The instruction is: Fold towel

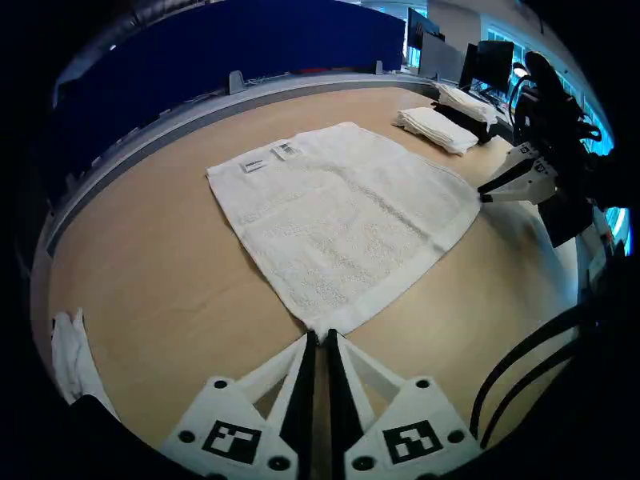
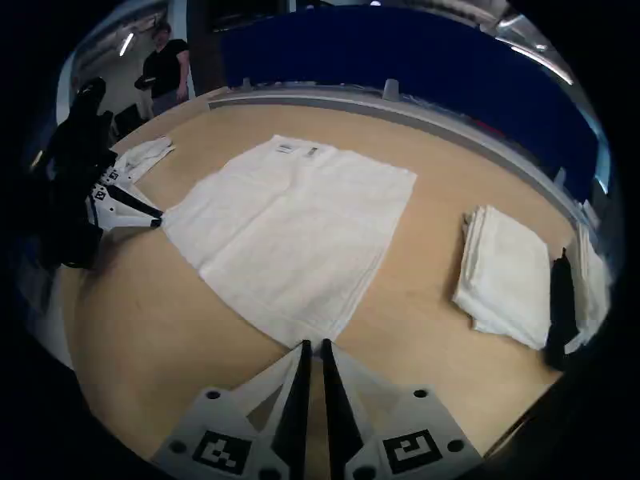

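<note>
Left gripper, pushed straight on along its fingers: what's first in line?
The towel: its near corner sits at the left gripper's tips, apparently pinched between the nearly shut jaws. Beyond lies the rest of the towel, flat on the table.

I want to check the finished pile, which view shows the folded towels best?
The right gripper view: the folded towels lie near, large, with the top face plain. The left gripper view shows the folded towels small and far off.
</note>
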